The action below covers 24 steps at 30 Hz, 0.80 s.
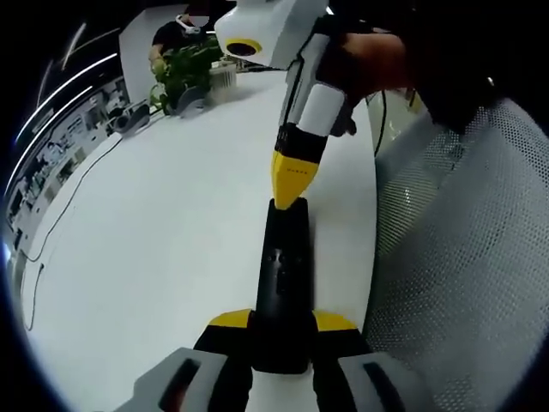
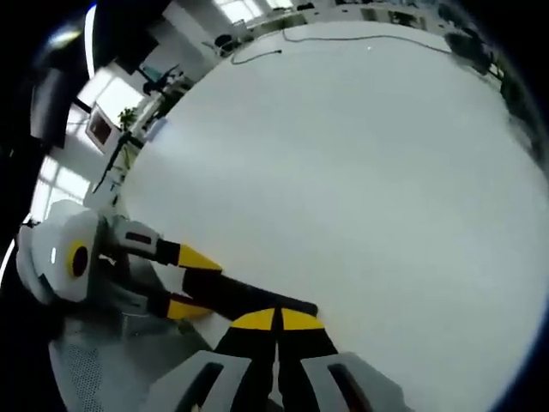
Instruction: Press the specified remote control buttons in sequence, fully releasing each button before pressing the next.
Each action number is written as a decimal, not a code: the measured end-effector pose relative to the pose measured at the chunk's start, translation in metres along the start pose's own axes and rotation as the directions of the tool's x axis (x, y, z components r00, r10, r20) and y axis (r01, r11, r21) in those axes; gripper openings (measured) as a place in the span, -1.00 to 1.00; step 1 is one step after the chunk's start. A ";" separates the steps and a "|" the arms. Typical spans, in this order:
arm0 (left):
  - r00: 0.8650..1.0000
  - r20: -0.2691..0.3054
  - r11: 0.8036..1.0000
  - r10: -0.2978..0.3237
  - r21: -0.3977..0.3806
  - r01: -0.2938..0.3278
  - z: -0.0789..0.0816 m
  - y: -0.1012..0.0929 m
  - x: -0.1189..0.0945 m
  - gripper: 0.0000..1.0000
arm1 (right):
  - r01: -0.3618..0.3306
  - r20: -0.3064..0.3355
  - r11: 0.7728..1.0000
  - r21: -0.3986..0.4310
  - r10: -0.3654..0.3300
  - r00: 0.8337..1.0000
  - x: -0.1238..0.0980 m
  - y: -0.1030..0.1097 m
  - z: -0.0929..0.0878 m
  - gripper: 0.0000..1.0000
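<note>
Left hand-held gripper (image 1: 281, 330) clamped on black remote (image 1: 284, 266), right hand-held gripper (image 1: 292, 199) closed, tips touching remote's far end

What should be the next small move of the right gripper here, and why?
Probably a short lift of the right gripper straight off the remote. Its shut yellow tips rest on the remote's far end, as if pressing there, and each button must be fully released before the next press. The left gripper should keep clamping the remote above the white table.
</note>
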<state>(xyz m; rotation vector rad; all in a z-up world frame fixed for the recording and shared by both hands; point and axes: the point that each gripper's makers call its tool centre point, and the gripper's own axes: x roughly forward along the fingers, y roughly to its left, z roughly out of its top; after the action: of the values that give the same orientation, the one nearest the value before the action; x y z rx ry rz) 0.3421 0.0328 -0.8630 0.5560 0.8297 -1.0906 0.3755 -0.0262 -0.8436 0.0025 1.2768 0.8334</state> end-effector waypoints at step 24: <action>1.000 -0.002 1.000 -0.005 0.007 0.005 0.001 -0.001 0.002 -0.51 | 0.042 -0.096 0.993 -0.106 -0.053 0.994 0.010 0.004 -0.013 -1.00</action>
<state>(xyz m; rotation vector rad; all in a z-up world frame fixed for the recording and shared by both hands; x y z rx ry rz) 0.3414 0.0308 -0.8637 0.5616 0.8296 -1.0980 0.3626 -0.0236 -0.8544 -0.1531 1.3195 0.8665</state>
